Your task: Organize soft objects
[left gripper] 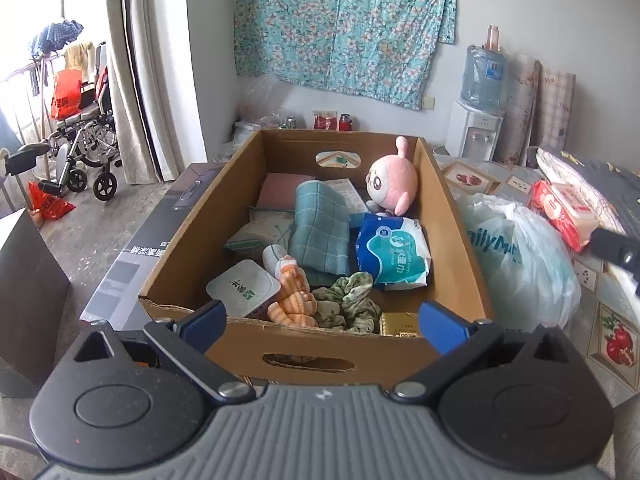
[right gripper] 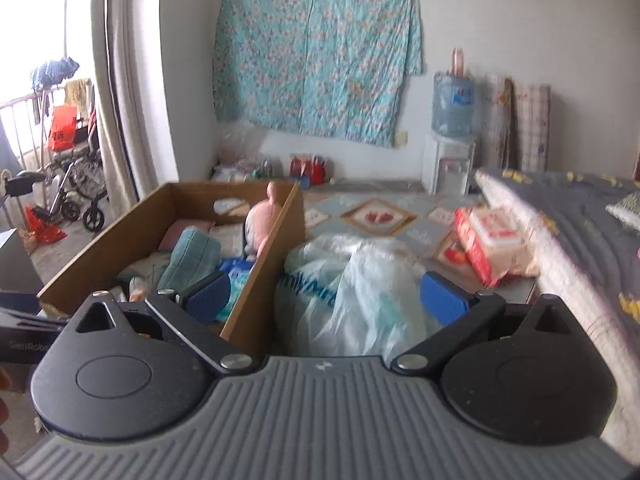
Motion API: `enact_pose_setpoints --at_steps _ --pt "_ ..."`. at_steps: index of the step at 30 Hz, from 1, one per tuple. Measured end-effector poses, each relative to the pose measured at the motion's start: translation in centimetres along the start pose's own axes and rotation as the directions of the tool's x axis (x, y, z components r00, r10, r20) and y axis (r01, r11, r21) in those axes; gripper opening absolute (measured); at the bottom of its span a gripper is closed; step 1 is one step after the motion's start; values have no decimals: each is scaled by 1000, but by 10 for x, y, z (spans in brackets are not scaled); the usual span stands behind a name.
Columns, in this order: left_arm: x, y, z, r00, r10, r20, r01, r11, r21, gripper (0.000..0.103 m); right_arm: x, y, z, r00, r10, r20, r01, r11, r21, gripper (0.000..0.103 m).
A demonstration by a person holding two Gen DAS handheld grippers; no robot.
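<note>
Two wrist views, left first. My left gripper (left gripper: 322, 320) hangs over the near wall of a cardboard box (left gripper: 452, 216), its blue pads spread fully apart with nothing between them. Inside the box, a pink plush toy (left gripper: 390, 182) leans in the far right corner. A folded teal towel (left gripper: 320, 228) lies across the middle, with a blue and white tissue pack (left gripper: 394, 254) just to its right. Nearer my gripper sit a white lidded tub (left gripper: 244, 286), an orange striped plush (left gripper: 294, 298) and a green patterned scrunchie (left gripper: 348, 300) touching it; a small gold box (left gripper: 400, 324) lies in the near right corner. Outside the box on the right, a white plastic bag (left gripper: 520, 256) rests against its wall, and a red wet-wipes pack (left gripper: 564, 210) lies beyond the bag on a patterned tablecloth (left gripper: 608, 328).

The right wrist view is blurred. My right gripper (right gripper: 326, 300) has its blue pads wide apart and grasps nothing. It hovers above the box's right wall (right gripper: 264, 272), the left pad over the box interior, the right pad over the plastic bag (right gripper: 360, 280). The pink plush (right gripper: 262, 220) and teal towel (right gripper: 190, 258) show inside the box. The red wipes pack (right gripper: 486, 240) lies beside a quilted mattress edge (right gripper: 560, 248).
</note>
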State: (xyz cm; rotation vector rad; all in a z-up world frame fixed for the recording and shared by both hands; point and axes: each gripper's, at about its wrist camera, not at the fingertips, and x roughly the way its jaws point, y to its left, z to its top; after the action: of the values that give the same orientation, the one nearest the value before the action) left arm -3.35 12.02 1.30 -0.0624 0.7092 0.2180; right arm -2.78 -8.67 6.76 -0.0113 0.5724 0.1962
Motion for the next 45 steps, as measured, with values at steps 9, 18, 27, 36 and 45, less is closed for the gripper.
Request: enact_pose_setpoints --at_steps 9,18,27,36,45 --pt "10 5 -3 998 -37 -50 34 998 -50 103 27 24 -14 990 56 -131 -61 998 -31 102" --pt "10 2 -6 998 -7 -63 4 999 -40 103 33 34 -17 984 58 -170 -65 997 -38 102" --pt "13 2 -10 996 -1 -84 -1 1000 -26 103 38 33 -21 980 45 -194 -53 998 -36 102" --pt "19 2 -13 994 8 -107 -9 1000 -11 102 44 36 -25 976 30 -217 -40 998 -45 102" --pt "23 1 -14 992 12 -128 -13 1000 -8 102 51 34 -28 970 38 -242 -47 998 -32 102"
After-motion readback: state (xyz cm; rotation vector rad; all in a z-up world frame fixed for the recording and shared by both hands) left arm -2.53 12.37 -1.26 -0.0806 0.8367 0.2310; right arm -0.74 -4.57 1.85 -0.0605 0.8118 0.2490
